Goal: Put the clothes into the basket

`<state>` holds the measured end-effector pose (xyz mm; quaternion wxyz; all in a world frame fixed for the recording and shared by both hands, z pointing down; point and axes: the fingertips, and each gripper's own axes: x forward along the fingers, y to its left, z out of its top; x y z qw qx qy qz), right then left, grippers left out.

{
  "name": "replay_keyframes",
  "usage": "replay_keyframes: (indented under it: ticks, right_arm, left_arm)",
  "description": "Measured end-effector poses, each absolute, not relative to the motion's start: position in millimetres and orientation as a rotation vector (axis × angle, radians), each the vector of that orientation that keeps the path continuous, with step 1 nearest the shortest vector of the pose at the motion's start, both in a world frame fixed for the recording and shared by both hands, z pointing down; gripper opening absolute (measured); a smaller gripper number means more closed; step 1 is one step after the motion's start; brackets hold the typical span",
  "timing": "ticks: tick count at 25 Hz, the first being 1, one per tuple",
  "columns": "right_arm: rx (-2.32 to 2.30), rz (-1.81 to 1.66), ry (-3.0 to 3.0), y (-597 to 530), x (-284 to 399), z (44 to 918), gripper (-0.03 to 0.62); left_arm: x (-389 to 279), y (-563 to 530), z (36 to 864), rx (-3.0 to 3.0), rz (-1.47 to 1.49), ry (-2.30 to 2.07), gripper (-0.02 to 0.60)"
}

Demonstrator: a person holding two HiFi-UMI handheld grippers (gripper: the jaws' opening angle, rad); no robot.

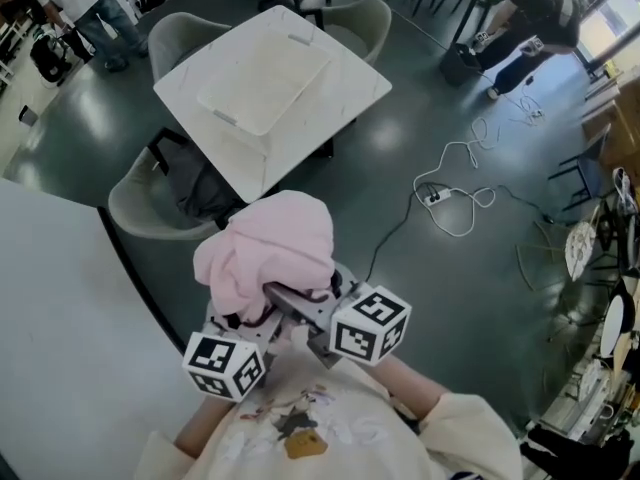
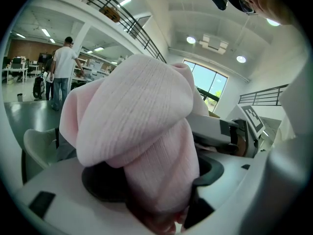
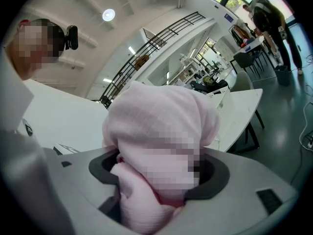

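A bunched pink garment (image 1: pixel 270 248) is held up close to the person's chest, over the dark floor. Both grippers grip it from below. In the head view my left gripper (image 1: pixel 245 320) sits under the cloth's left side and my right gripper (image 1: pixel 300 306) under its right side, with their marker cubes side by side. The left gripper view shows the pink garment (image 2: pixel 142 131) filling the space between the jaws of my left gripper (image 2: pixel 156 199). In the right gripper view, the pink garment (image 3: pixel 161 126) is likewise stuffed between the jaws of my right gripper (image 3: pixel 156 192). No basket shows in any view.
A white square table (image 1: pixel 340 93) with a flat white tray (image 1: pixel 265 88) stands ahead, with grey chairs (image 1: pixel 140 203) around it. Another white tabletop (image 1: pixel 60 308) lies at the left. Cables (image 1: pixel 455 193) trail on the floor to the right. People stand at the far back (image 1: pixel 530 23).
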<state>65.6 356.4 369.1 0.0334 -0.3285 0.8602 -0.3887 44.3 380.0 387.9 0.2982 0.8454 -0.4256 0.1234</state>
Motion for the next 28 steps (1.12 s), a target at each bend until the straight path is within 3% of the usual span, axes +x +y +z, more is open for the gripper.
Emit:
replay_keyframes:
  ticks: [10,28]
  right_arm:
    - [-0.885,-1.23,2.65,267,132,358,0.334]
    - [-0.827,-1.217,2.645,226,147,349,0.334]
  left_arm:
    - [111,292,376,2.224,0.376,-1.202,0.365]
    - [125,251,367,2.197,0.399,-1.271,0.365]
